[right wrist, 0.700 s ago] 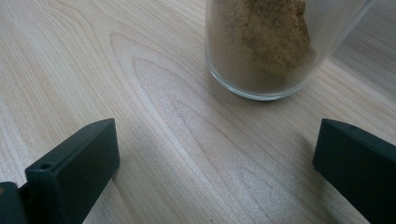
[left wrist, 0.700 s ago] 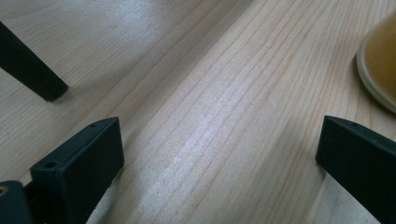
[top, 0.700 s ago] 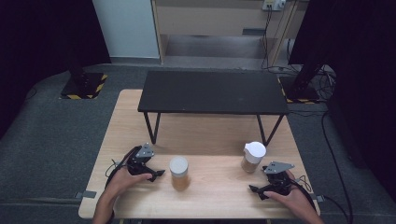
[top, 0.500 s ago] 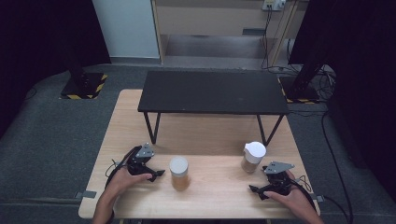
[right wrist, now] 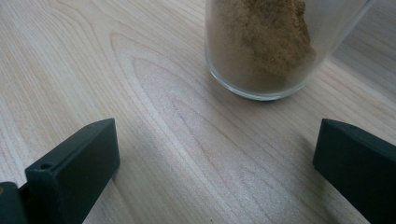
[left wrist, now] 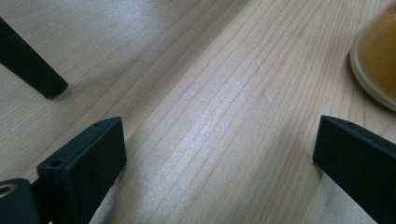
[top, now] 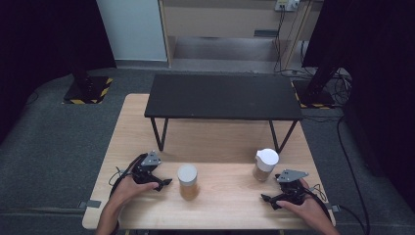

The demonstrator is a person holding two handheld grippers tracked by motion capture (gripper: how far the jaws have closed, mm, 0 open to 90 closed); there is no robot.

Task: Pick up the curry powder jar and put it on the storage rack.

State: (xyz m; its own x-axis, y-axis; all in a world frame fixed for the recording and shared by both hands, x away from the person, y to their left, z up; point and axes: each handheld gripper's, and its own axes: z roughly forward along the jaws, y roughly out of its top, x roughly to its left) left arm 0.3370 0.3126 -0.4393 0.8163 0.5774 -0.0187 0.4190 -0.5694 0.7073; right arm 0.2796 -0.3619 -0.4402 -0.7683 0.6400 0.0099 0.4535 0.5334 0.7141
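No movement is seen since the earlier frames: both jars and both tongs are found in the same places as before.

The jar with amber content (top: 187, 182) is standing upright on the wooden table (top: 230, 142), near the front edge and a little left of the middle; its white lid is on. In the left gripper view only its rounded amber edge (left wrist: 376, 65) is seen at the right. The second jar (top: 265, 165), with a white lid and brown powder inside (right wrist: 268, 44), is standing to the right, well apart from the first one.

The left tongs (top: 157, 182) are held on the table just beside the amber jar, and their jaws are spread wide with bare wood between them. The right tongs (top: 272, 199) are held near the powder jar, also with jaws wide apart and nothing gripped.

Behind the jars a low black bench (top: 224, 96) is standing on the table; one foot of it (left wrist: 30, 65) is seen in the left gripper view.
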